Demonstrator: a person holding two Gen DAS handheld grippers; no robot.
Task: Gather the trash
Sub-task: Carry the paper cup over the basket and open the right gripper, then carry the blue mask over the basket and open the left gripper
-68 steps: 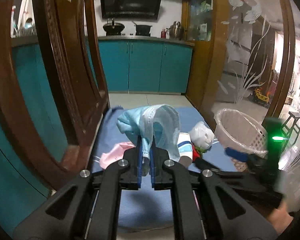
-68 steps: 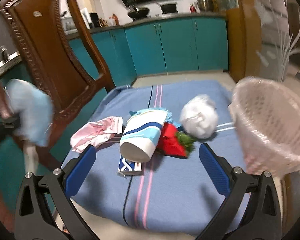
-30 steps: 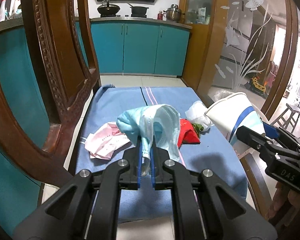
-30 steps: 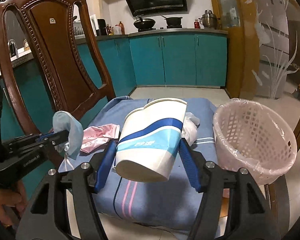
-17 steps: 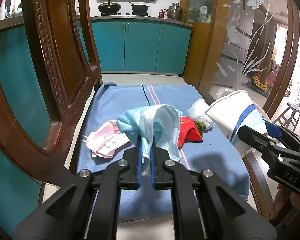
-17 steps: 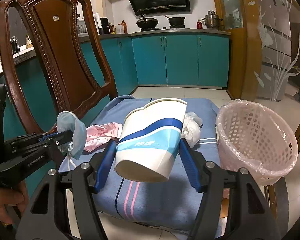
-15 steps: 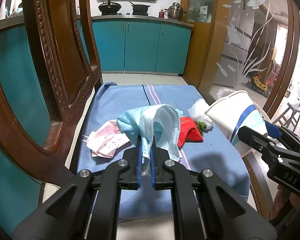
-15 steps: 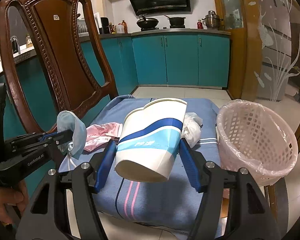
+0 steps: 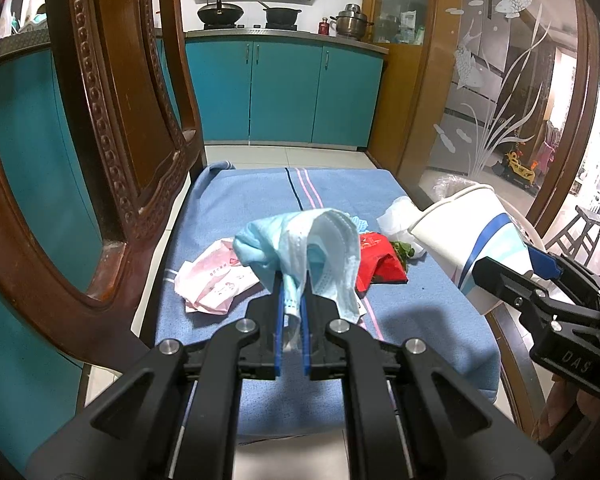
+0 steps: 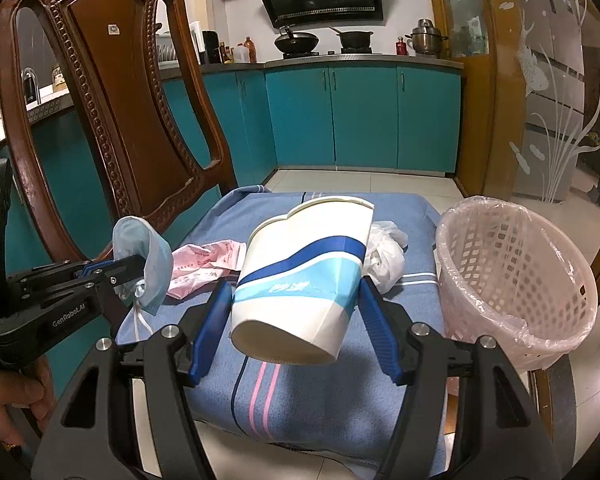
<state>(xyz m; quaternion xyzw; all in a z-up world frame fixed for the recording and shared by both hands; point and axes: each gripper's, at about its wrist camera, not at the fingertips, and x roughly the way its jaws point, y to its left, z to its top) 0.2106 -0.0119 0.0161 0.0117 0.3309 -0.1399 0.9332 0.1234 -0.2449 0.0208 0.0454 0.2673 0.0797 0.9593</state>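
Paper cup [image 10: 304, 276] clamped in right hand-held gripper [image 10: 296, 316], tilted downward.

On the cloth [image 9: 332, 200]: a crumpled wrapper [image 9: 214, 280] at left, a red packet [image 9: 380, 258] in the middle, a plastic bag [image 10: 384, 254] behind it. Right of the cloth, a lined basket [image 10: 516, 280]. At left, beside the cloth, a chair back [image 10: 112, 92]. Far behind, cabinets [image 10: 364, 116].
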